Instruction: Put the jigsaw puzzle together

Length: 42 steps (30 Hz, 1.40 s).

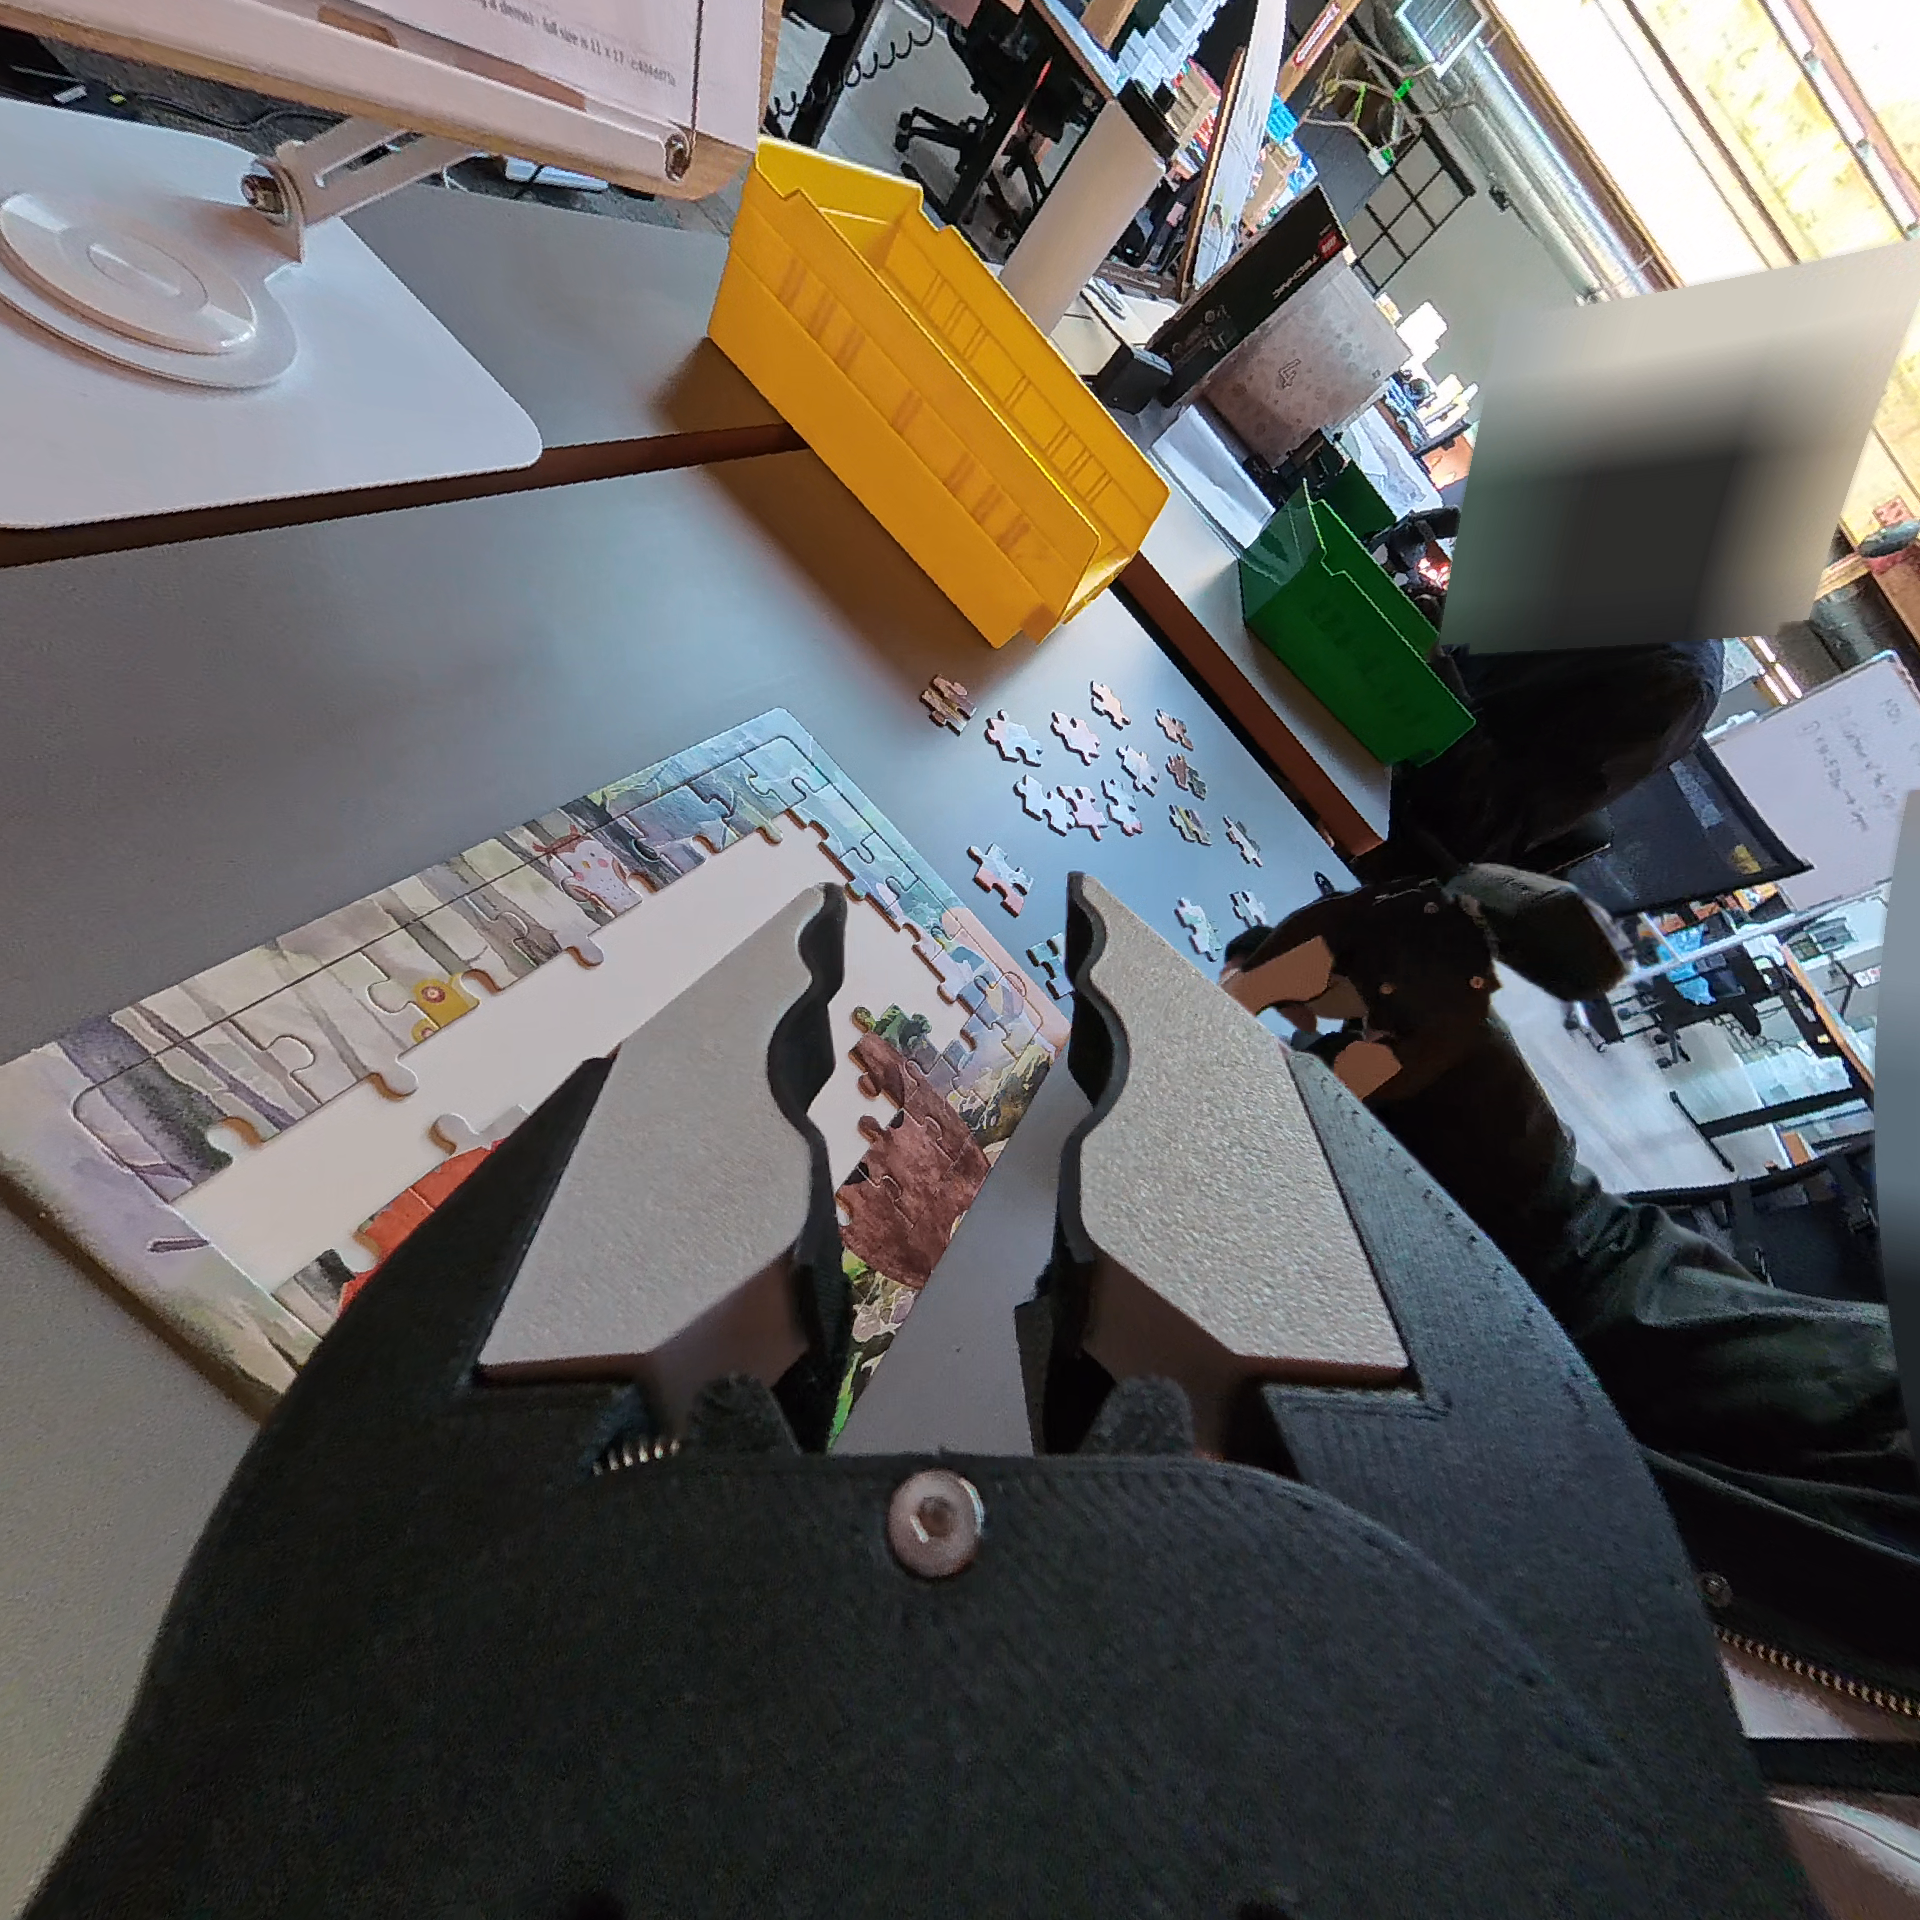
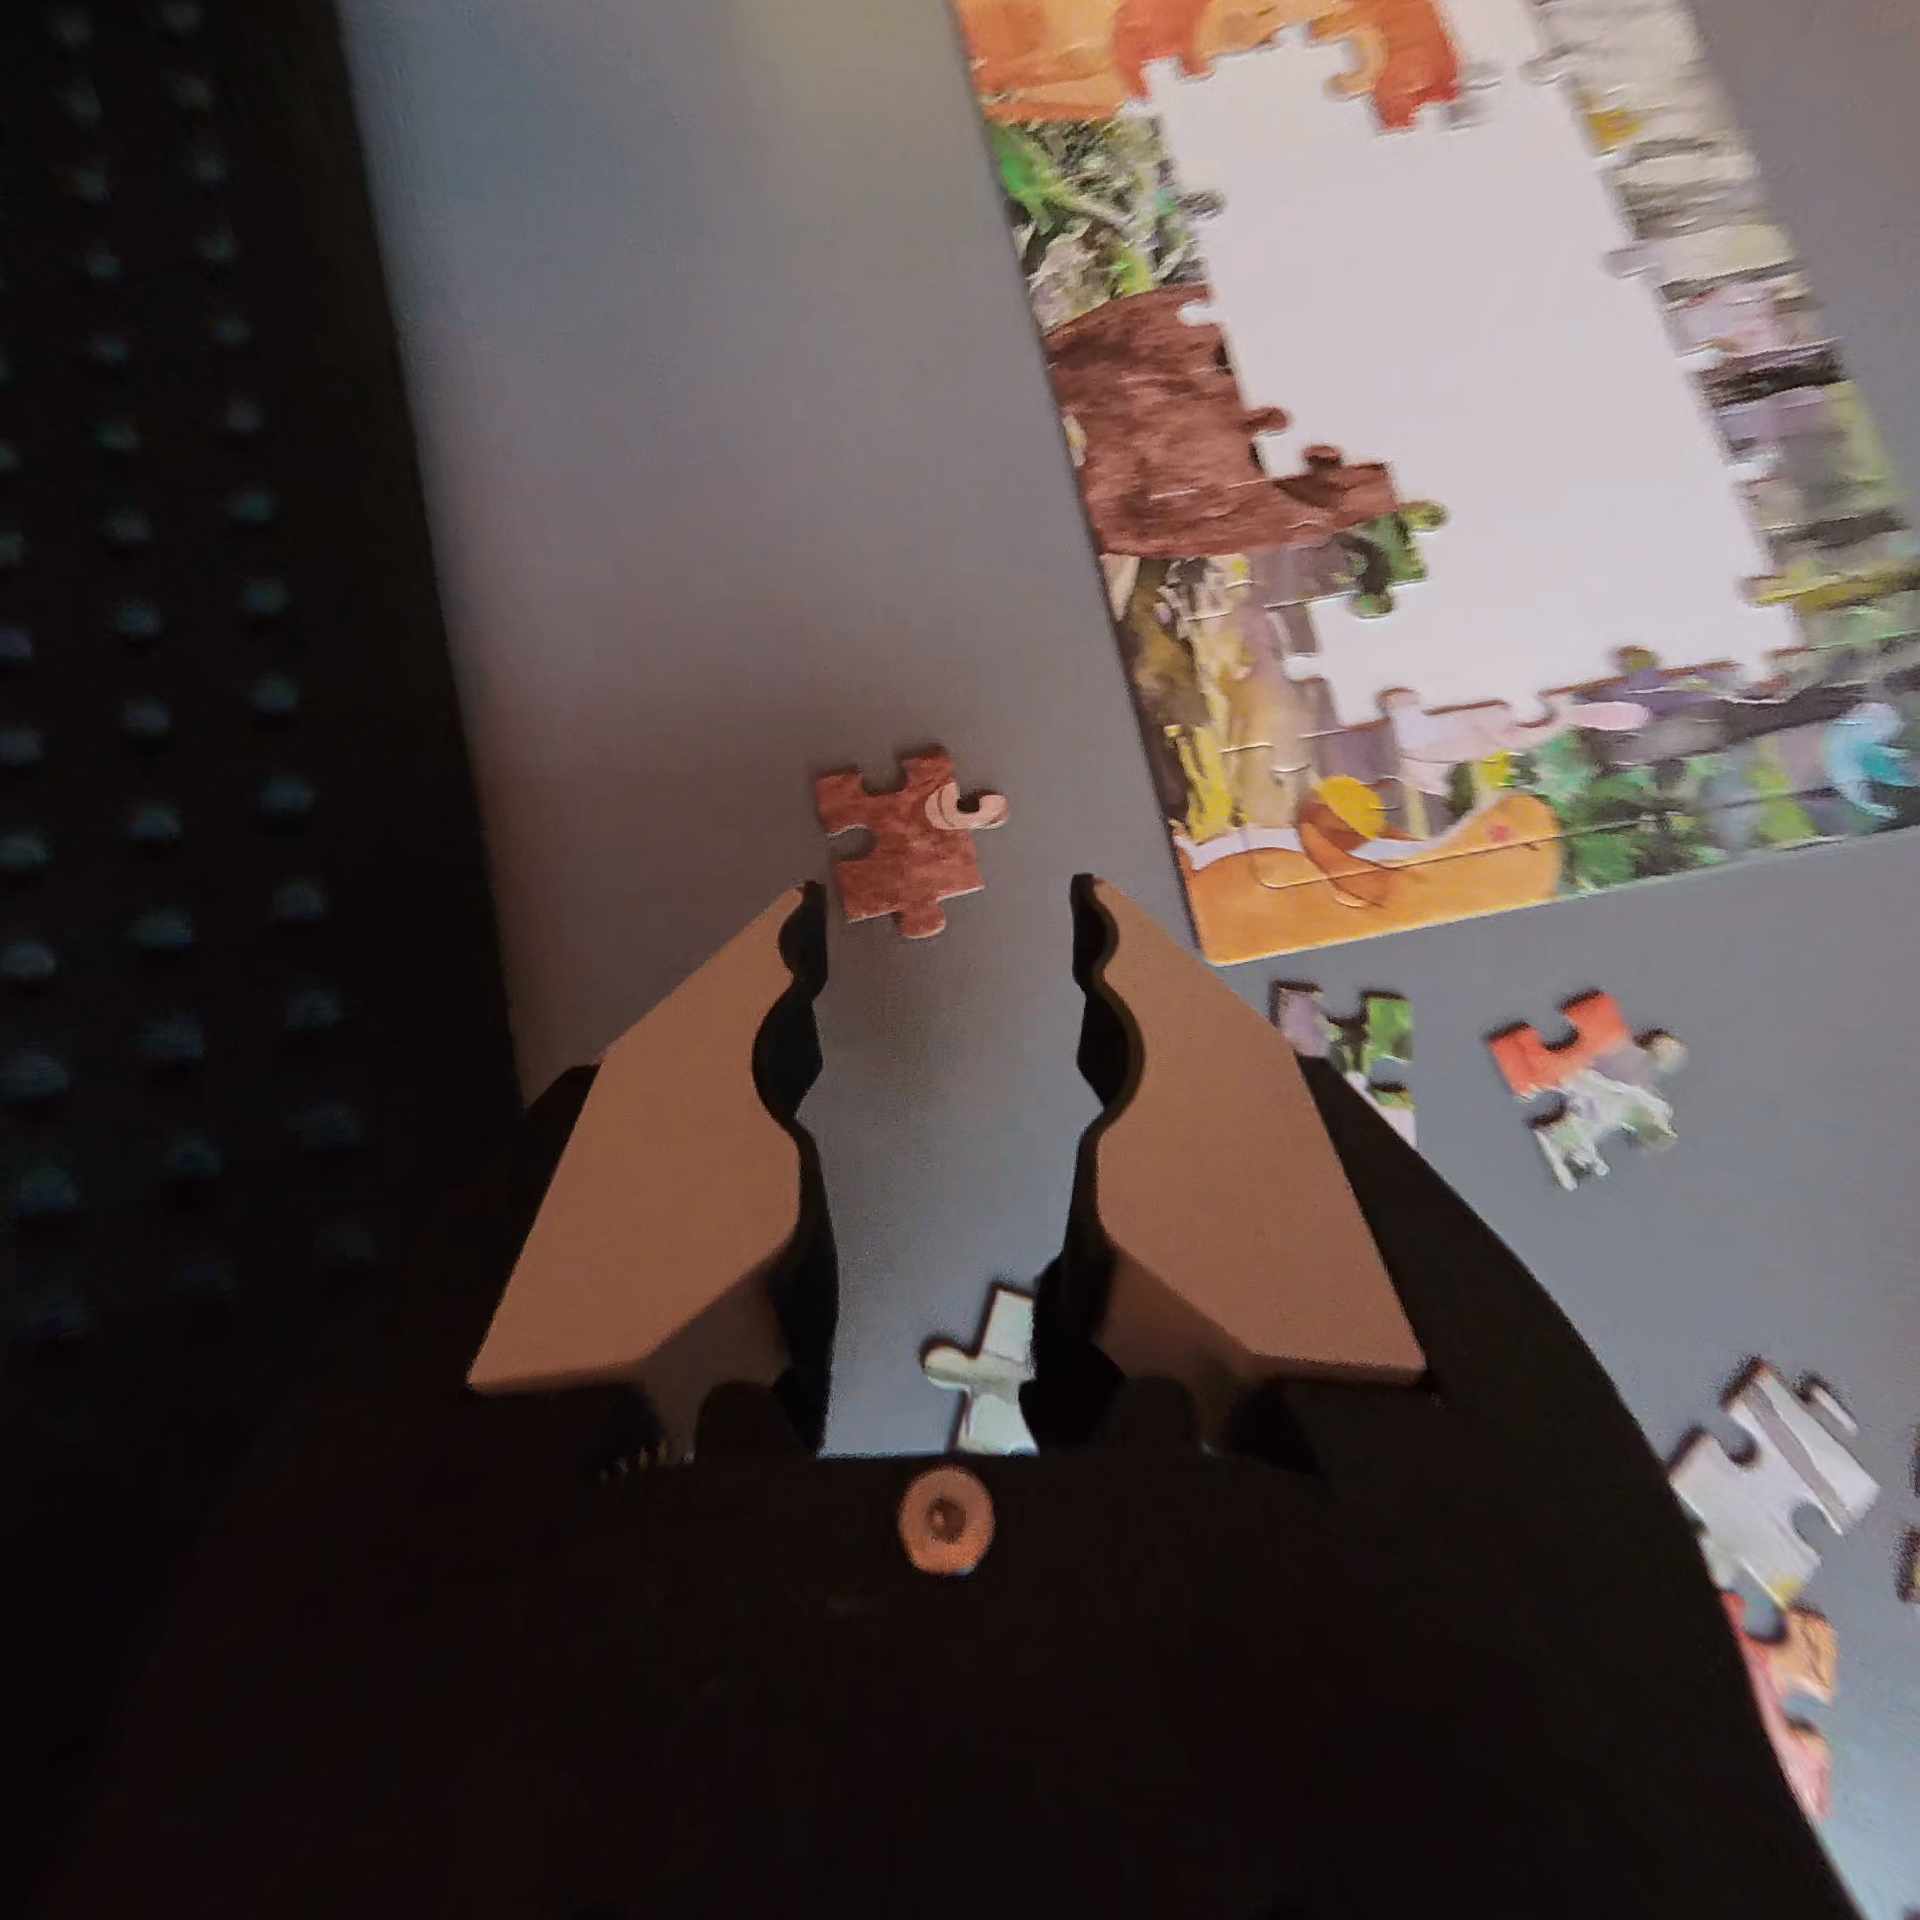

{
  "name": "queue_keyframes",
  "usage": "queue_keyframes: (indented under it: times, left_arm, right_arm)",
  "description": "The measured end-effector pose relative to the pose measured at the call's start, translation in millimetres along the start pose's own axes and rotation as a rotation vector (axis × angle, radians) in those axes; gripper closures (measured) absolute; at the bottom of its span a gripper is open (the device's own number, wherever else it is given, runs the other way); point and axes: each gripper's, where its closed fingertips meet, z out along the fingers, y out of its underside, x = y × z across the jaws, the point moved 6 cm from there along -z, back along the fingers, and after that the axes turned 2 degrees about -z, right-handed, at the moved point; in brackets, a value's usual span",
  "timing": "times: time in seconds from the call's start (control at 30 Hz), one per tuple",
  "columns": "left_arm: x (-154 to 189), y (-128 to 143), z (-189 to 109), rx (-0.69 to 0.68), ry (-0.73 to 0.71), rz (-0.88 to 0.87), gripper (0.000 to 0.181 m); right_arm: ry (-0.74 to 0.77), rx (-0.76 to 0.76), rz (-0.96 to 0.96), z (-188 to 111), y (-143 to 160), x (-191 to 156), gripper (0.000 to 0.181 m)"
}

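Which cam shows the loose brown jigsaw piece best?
Right wrist view: the brown cardboard jigsaw piece lies flat on the grey table, just ahead of the open right claw, unobstructed. In the left wrist view I cannot pick it out; the right claw hides that area.

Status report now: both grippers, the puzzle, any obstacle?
Left gripper open, empty, over puzzle board. Right gripper open, empty, just short of brown piece lying flat. Nothing in the way.

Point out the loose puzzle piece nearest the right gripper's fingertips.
The brown piece, lying alone just ahead of the open right gripper. The other loose pieces lie off to its side, and none is brown.
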Motion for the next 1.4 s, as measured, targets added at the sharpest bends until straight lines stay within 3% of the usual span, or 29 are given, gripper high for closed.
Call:
queue_keyframes:
  times: [0.27, 0.47, 0.7, 0.77, 0.83, 0.97, 1.13, 1.27, 1.4]
  left_arm:
    - [-1, -1, -2, 0.008, 0.003, -0.006, 0.141]
    - [-3, 0, 0, -0.001, 0.003, -0.012, 0.141]
    - [-3, 1, 0, -0.008, 0.003, -0.015, 0.141]
    - [-4, 2, 1, -0.01, 0.003, -0.018, 0.141]
    - [-4, 2, 0, -0.012, 0.003, -0.021, 0.141]
    - [-5, 1, -2, -0.004, 0.003, -0.026, 0.141]
    - [-7, 0, -4, 0.007, 0.007, -0.036, 0.14]
    - [-9, -1, -5, 0.011, 0.004, -0.042, 0.14]
    - [-10, 1, -2, 0.002, -0.002, -0.042, 0.14]
  right_arm:
    - [-0.082, -0.068, -0.019, 23, 6, -1, 0.134]
    - [-0.098, -0.027, 0.014, 24, 7, 0, 0.15]
    - [-0.076, -0.009, 0.003, 21, 10, -6, 0.15]
    - [-0.055, -0.007, 0.018, 19, 12, -6, 0.149]
    - [-0.024, -0.017, 0.042, 13, 15, -4, 0.133]
    - [0.2, 0.062, 0.125, -33, 29, 22, 0.129]
    - [0.557, 0.07, 0.301, -119, 84, 52, 0.13]
    - [0.769, 0.057, 0.43, -181, 129, 49, 0.132]
    - [0.905, -0.004, 0.496, -217, 160, 38, 0.134]
